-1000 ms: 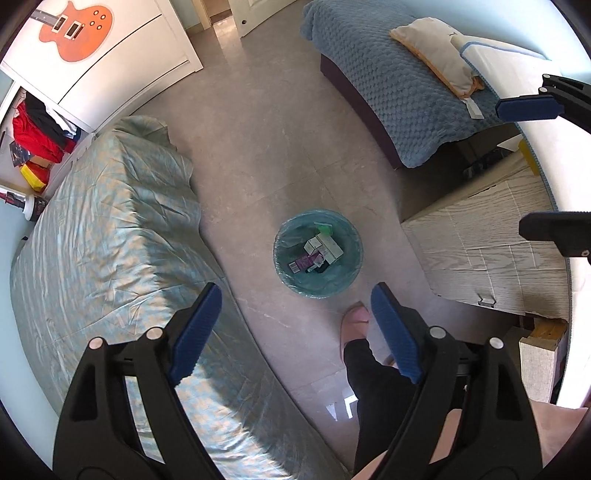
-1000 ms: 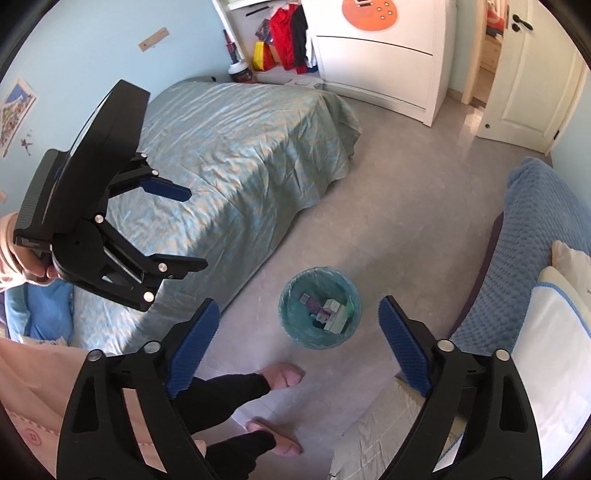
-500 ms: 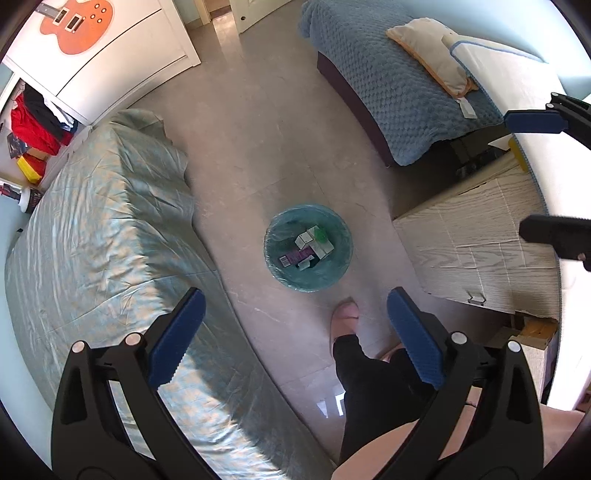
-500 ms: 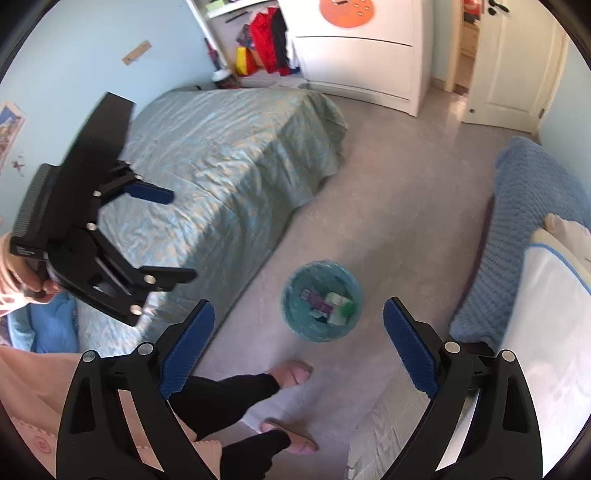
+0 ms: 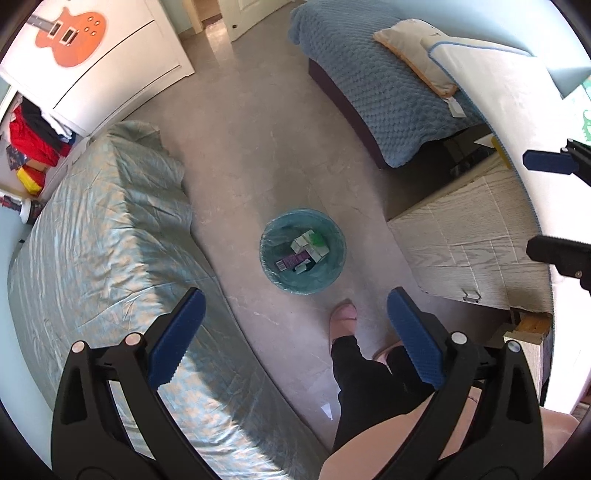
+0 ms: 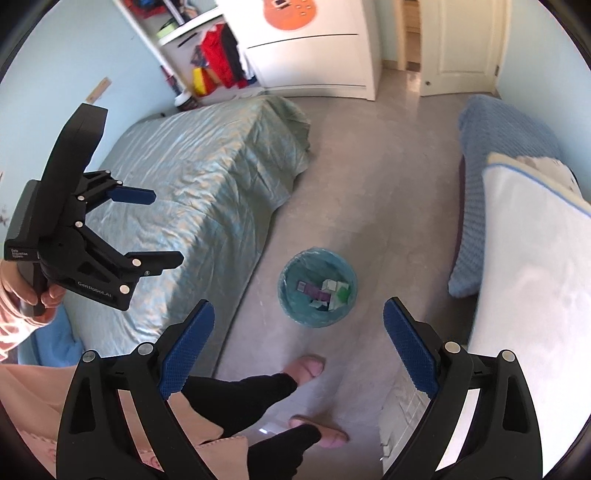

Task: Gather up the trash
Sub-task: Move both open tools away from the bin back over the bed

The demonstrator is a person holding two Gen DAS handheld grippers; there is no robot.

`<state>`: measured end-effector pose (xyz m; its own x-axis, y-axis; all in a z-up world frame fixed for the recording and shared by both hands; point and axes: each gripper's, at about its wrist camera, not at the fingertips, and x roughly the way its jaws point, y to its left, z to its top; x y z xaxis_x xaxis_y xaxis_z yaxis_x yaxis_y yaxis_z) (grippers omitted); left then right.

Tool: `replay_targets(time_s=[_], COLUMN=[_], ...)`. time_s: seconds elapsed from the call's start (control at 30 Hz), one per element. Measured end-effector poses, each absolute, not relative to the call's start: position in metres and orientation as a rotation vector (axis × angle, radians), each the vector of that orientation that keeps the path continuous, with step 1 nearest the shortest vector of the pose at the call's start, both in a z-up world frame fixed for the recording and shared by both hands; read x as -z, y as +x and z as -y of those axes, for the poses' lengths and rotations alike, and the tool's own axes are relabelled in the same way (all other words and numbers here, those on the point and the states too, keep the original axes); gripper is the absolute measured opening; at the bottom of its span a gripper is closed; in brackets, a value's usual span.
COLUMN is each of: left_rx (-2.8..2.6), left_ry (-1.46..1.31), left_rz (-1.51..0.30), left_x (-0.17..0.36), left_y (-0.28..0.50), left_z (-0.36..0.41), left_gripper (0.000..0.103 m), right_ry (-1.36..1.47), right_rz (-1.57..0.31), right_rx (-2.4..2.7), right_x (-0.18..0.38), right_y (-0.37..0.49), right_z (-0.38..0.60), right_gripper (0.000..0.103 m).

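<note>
Overhead, the left claw (image 5: 293, 334) hangs high above the floor with its blue-padded fingers (image 5: 177, 341) spread wide and nothing between them, and the right claw (image 6: 298, 345) hangs beside it just as wide and just as bare. From the right wrist view the left claw (image 6: 147, 225) shows at the left edge, gripped by a hand (image 6: 44, 295) in a pink sleeve; from the left wrist view only the tips of the right claw (image 5: 546, 206) poke in at the right edge. Well below both stands the trash bin (image 5: 273, 275), a round basket with a teal liner, on the grey tiled floor (image 5: 258, 129) between two beds. Inside it lies the trash (image 5: 301, 253): small white cartons, a purple packet and something green. Near the bin are the person's feet in pink slippers (image 6: 306, 369). One bed (image 5: 92, 229) wears a shiny pale green cover; the other bed (image 5: 369, 85), across the floor, has a blue quilted blanket and a cream pillow (image 5: 413, 51). A pale wood-grain nightstand (image 5: 465, 236) stands near the bin on that side. Farther off, a white wardrobe (image 6: 317, 51) carries an orange guitar picture (image 6: 291, 13), with a door (image 6: 465, 44) next to it.
</note>
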<state>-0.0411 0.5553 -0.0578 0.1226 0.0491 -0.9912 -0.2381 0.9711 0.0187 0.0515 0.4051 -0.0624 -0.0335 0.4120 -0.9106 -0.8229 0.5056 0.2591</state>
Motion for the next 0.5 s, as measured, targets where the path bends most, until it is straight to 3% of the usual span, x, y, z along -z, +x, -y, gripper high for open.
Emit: replay_targets(time_s=[0.5], left_rx=[-0.123], left_ry=[0.009], left_rz=[-1.398], left_x=[0.048], left_y=[-0.016], left_z=[-0.504], left_gripper=[0.096], right_ry=[-0.24], right_rz=[-1.21], right_rx=[-0.819], right_x=[0.034], right_y=[0.03], right_z=[-0.335], right_gripper=[0.092])
